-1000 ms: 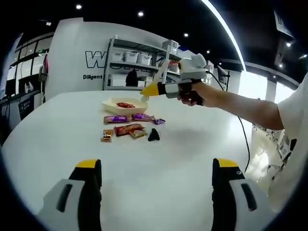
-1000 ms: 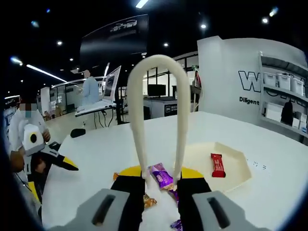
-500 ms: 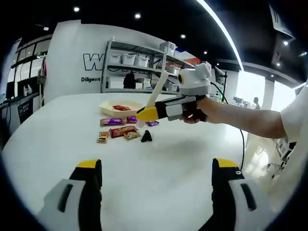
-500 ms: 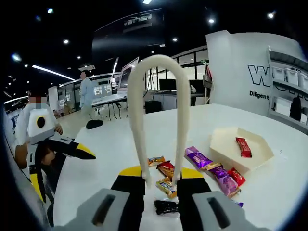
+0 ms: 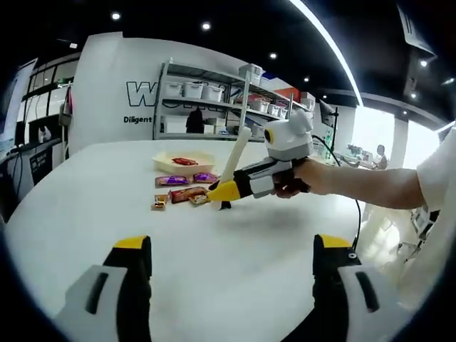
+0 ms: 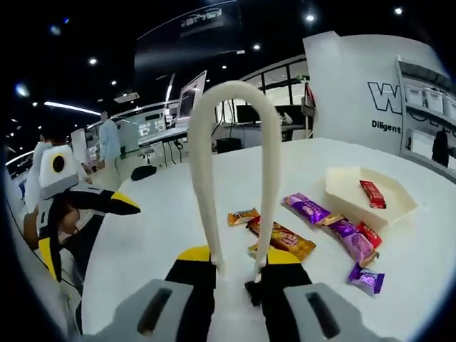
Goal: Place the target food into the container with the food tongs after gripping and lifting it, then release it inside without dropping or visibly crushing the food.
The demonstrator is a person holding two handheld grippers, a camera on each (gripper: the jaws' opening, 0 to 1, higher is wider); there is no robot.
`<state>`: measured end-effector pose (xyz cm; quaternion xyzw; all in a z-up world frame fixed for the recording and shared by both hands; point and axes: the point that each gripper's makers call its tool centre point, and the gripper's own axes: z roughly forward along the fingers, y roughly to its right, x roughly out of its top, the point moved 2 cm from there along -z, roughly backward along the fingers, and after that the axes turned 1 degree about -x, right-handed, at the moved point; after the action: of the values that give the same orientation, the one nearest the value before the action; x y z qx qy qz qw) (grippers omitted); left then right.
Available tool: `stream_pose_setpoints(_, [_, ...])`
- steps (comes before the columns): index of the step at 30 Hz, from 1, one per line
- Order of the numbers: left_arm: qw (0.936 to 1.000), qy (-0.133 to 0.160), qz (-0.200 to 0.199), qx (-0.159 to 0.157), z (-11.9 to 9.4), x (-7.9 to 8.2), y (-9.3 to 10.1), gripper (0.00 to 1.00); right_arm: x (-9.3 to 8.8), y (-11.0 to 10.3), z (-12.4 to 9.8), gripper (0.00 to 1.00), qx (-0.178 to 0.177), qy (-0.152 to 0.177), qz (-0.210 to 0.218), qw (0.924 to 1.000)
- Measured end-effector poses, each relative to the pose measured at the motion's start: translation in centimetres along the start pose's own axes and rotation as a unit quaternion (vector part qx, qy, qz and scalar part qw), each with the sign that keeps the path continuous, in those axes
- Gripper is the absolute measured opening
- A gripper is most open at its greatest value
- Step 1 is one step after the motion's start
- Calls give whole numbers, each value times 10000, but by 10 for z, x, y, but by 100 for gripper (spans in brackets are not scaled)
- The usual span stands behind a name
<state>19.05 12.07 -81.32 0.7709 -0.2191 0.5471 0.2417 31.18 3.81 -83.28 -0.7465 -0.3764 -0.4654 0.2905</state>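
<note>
Snacks (image 6: 281,239) lie short of the tray (image 6: 367,194). Right gripper (image 6: 236,271) clenches the tongs (image 6: 231,164); left gripper (image 5: 231,267) released. Lower the tips astride one wrapper, squeezing gently

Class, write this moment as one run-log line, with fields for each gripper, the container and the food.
right gripper: shut on food tongs | left gripper: open | container: holds one red bar | wrapped snacks: on table

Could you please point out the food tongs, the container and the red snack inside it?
food tongs (image 6: 231,96): right gripper view, top bend.
container (image 6: 342,194): right gripper view, near wall.
red snack (image 6: 372,194): right gripper view, wrapper middle.
</note>
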Motion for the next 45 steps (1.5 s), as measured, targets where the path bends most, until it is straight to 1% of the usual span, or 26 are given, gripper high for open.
stream_pose_setpoints(6, [10000,19,35,-65,2,2,5,92,-6,1,-12,17,-16,-138,-92,9999])
stream_pose_setpoints(7, [10000,22,51,-74,2,2,5,92,-8,2,-17,17,-28,-191,-72,9998])
stream_pose_setpoints(14, [9998,12,105,-138,5,4,9,92,-16,7,-39,17,-143,-262,-48,9995])
stream_pose_setpoints(18, [9997,-28,167,-180,8,4,11,92,-23,13,-54,17,-277,-282,-22,9992])
stream_pose_setpoints(21, [9997,-41,183,-181,9,4,11,92,-24,14,-56,17,-294,-282,-13,9992])
stream_pose_setpoints(22, [9995,-55,251,-186,11,5,11,92,-29,24,-71,17,-490,-303,-55,9983])
stream_pose_setpoints(25, [9994,-92,274,-180,14,4,12,92,-28,30,-82,17,-583,-263,-26,9980])
stream_pose_setpoints(27, [9994,-95,283,-190,15,4,13,92,-23,33,-89,17,-634,-169,0,9978])
stream_pose_setpoints(30, [9992,-105,281,-256,18,3,21,92,-10,49,-99,17,-862,9,-18,9963])
stream_pose_setpoints(32, [9991,-117,294,-276,18,2,23,91,-8,54,-99,17,-888,79,63,9960])
stream_pose_setpoints(34, [9991,-122,298,-286,18,2,24,91,-10,60,-95,18,-897,48,111,9959])
stream_pose_setpoints(36, [9990,-124,313,-284,18,3,24,91,-15,60,-89,18,-815,6,152,9966])
stream_pose_setpoints(39, [9991,-134,329,-240,15,3,22,91,-21,58,-85,18,-800,-71,113,9967])
stream_pose_setpoints(42, [9992,-129,320,-207,12,3,19,91,-24,57,-85,19,-805,-90,72,9967])
stream_pose_setpoints(45, [9991,-170,373,-110,9,3,14,91,-24,57,-84,19,-775,-65,123,9969])
